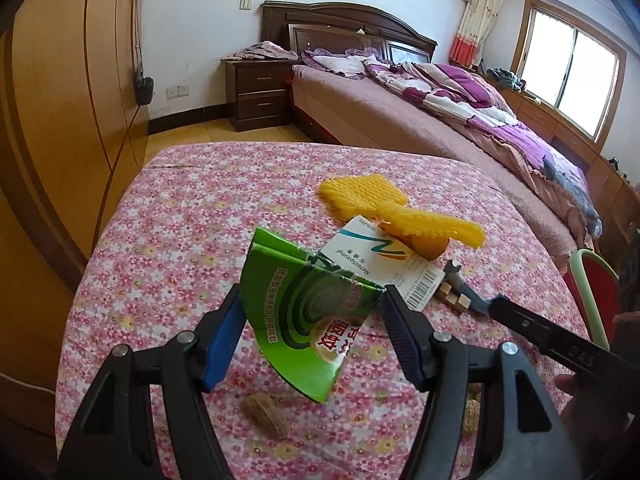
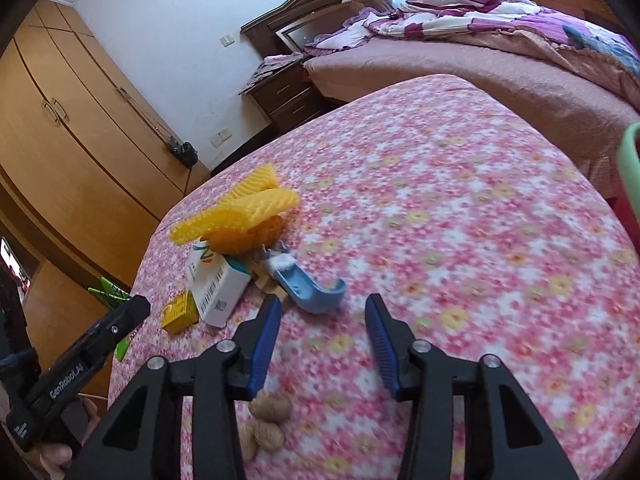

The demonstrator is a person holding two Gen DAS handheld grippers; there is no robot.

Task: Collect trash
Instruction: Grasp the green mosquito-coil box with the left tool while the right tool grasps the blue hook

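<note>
With the green carton [image 1: 308, 316] gripped in my left tongs [image 1: 314, 312], my right tongs [image 2: 322, 312] hang part-open and empty; next I'd close them on the blue holder [image 2: 312, 290].

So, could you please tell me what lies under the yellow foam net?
The foam net rests on an orange lump and the white box's far end; anything deeper is hidden.

My left gripper [image 1: 312, 316] points downward with its blue fingers [image 1: 224, 344] pressed against both edges of a green card [image 1: 308, 312], lifted off the desk, while my right gripper [image 2: 320, 344] angles down, its fingers [image 2: 264, 344] parted and empty.
</note>
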